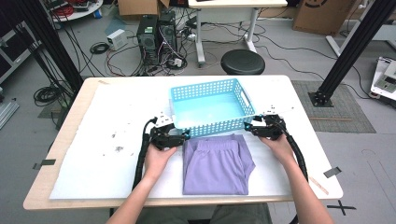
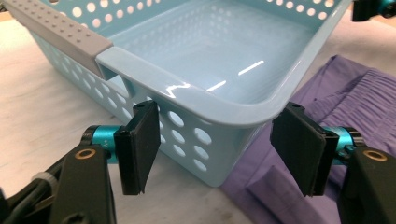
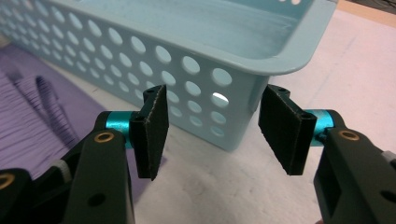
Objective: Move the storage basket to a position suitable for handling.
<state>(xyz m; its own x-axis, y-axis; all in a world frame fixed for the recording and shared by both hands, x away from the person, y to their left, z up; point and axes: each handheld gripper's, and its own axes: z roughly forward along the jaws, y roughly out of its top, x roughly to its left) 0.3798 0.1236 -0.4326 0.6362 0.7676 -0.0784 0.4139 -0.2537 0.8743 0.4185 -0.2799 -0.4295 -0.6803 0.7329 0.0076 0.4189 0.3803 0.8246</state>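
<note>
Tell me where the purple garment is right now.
In the high view the purple garment lies folded flat on the white mat at the table's near edge, directly in front of the blue basket, between the left gripper and right gripper.

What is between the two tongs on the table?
In the high view, the near wall of the light blue perforated plastic basket and the folded purple cloth's far edge.

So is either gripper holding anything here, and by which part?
Nothing is held. The left gripper and the right gripper stand open, each facing a near corner of the basket without touching it.
</note>
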